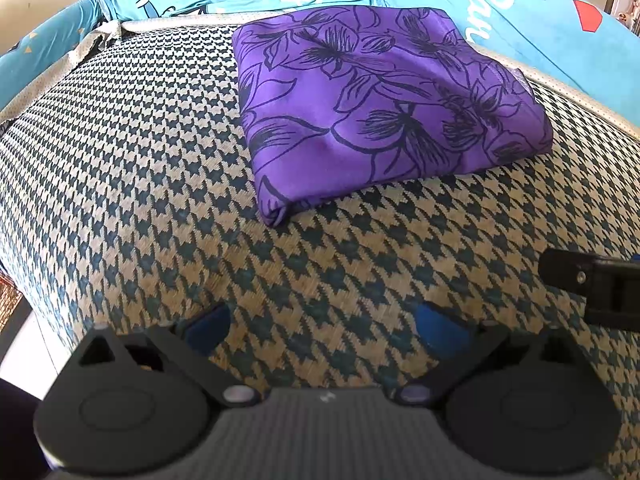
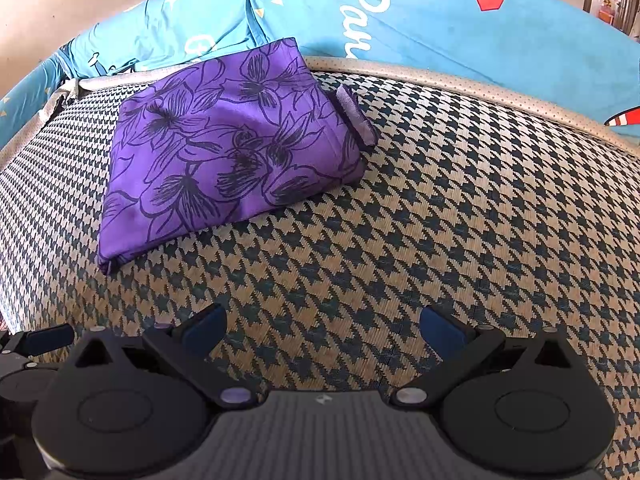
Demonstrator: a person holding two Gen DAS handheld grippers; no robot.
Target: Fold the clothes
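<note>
A purple garment with dark flower outlines [image 1: 380, 100] lies folded into a compact rectangle on the houndstooth mat [image 1: 140, 160]. The right wrist view has the same folded garment [image 2: 224, 152] at the upper left, with a paler hem strip sticking out at its right edge. My left gripper [image 1: 324, 324] hovers open over bare mat, well short of the garment. My right gripper [image 2: 322, 326] is also open and empty, nearer than the garment and to its right. Part of the right gripper [image 1: 596, 284] shows at the left wrist view's right edge.
Turquoise printed bedding [image 1: 540, 32] with white lettering runs along the far side of the mat [image 2: 480, 200], behind a beige dotted border [image 2: 460, 80]. The mat curves down at the left edge. A wall rises beyond the bedding.
</note>
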